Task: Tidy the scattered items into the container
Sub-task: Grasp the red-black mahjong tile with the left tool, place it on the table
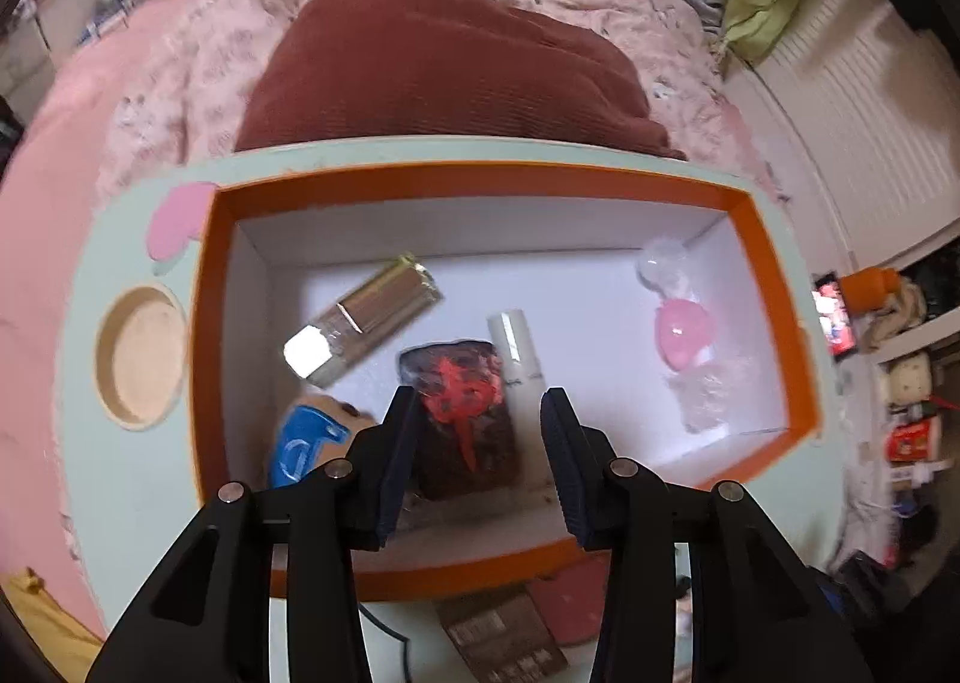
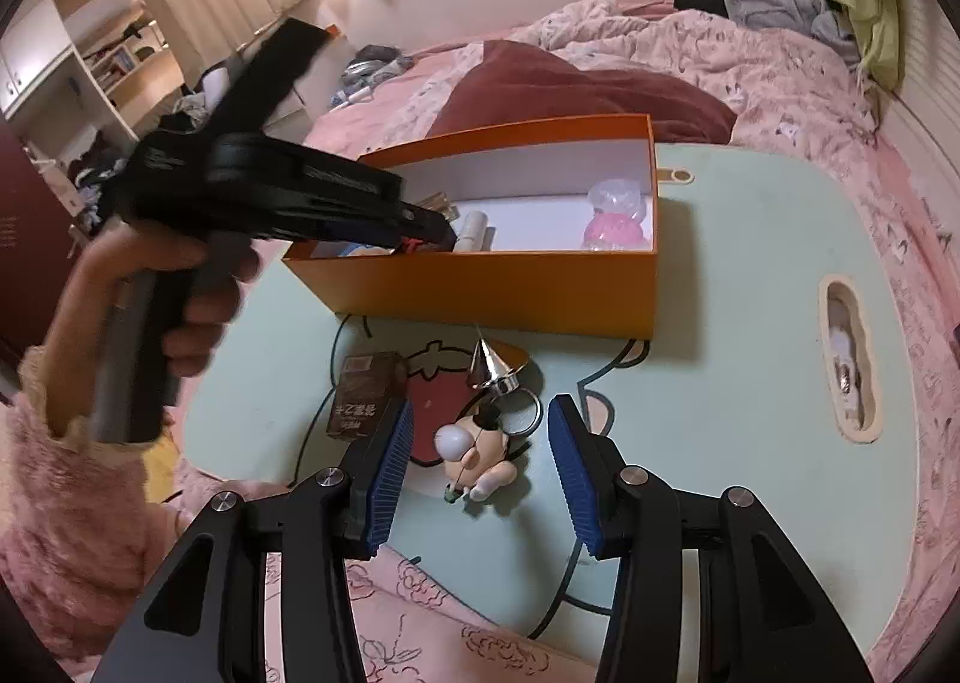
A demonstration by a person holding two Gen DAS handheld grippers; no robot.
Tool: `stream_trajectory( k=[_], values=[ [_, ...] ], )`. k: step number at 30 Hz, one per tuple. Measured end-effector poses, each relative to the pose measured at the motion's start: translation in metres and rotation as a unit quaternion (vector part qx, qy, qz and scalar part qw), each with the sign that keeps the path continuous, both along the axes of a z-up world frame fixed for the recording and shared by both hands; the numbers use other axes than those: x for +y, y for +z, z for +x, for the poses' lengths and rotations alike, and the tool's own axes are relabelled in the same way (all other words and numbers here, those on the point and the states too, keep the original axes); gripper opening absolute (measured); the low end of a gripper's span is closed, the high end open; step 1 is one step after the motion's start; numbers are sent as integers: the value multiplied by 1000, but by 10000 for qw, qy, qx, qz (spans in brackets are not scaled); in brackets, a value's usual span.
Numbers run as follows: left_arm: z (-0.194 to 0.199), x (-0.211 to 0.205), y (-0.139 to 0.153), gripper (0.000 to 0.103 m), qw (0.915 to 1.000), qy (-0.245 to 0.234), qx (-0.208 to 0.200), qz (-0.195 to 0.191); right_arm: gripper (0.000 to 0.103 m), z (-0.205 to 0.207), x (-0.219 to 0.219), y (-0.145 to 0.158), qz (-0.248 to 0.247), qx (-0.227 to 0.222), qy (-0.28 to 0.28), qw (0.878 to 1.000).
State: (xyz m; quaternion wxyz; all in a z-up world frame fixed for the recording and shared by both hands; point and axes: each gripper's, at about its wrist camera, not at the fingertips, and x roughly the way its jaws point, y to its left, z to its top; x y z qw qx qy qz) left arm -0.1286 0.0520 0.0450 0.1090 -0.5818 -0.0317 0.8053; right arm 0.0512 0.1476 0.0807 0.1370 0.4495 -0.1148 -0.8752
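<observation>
Orange cardboard box [image 2: 480, 287], white inside, lid off: stands on the pale green tabletop [image 2: 750, 323], which rests on a pink bed [image 1: 72, 155].

Contents of the box, seen from the left wrist: a gold rectangular tube [image 1: 366, 320], a white cylinder [image 1: 516, 347], a dark packet with a red print [image 1: 465, 413], a blue-and-tan item [image 1: 306, 440] at the near corner, and a pink ball in clear wrap [image 1: 681, 332] at the far end.

Still loose on the tabletop, near the box's front wall: a brown carton with pale lettering [image 2: 363, 392], a silver metal cone on a ring [image 2: 495, 368], and a small pale figurine [image 2: 474, 458].

Left gripper [image 1: 477, 461]: held by a hand [image 2: 180, 287] in a fluffy pink sleeve [image 2: 78, 515], hanging over the box, jaws parted with nothing between the pads; the packet lies below them.

Right gripper [image 2: 480, 470]: jaws apart and empty, framing the figurine from above.

Handling note: the figurine looks to be the next pick. It is lumpy and tethered to the ring and cone, so lower squarely over its body, close on the widest part, and lift slowly so the trailing cone neither swings nor snags the box wall.
</observation>
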Motion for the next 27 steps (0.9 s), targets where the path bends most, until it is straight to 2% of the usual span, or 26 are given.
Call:
stream_trajectory(
  k=[4,11,14,17,22,25,27],
  values=[
    [-7,2,-13,44,9995,-79,-290,-85,46,1,-2,-2,-22,1,-14,10000],
    [-7,4,-11,41,9997,-117,-90,-193,46,3,-5,-4,-6,-28,14,10000],
    [-3,-3,6,41,9999,-102,88,103,46,4,-5,-4,-28,-22,8,10000],
    [8,-8,37,41,9981,-166,487,351,46,3,-4,-4,-35,-15,-15,10000],
    [51,-17,76,41,9896,-528,876,1008,46,3,-5,-4,-24,-27,-24,10000],
    [77,-28,74,41,9854,-829,838,1225,46,2,-6,-3,33,-34,-23,10000],
    [92,-35,64,41,9856,-879,760,1230,46,3,-7,-3,85,-26,-22,10000]
  ],
)
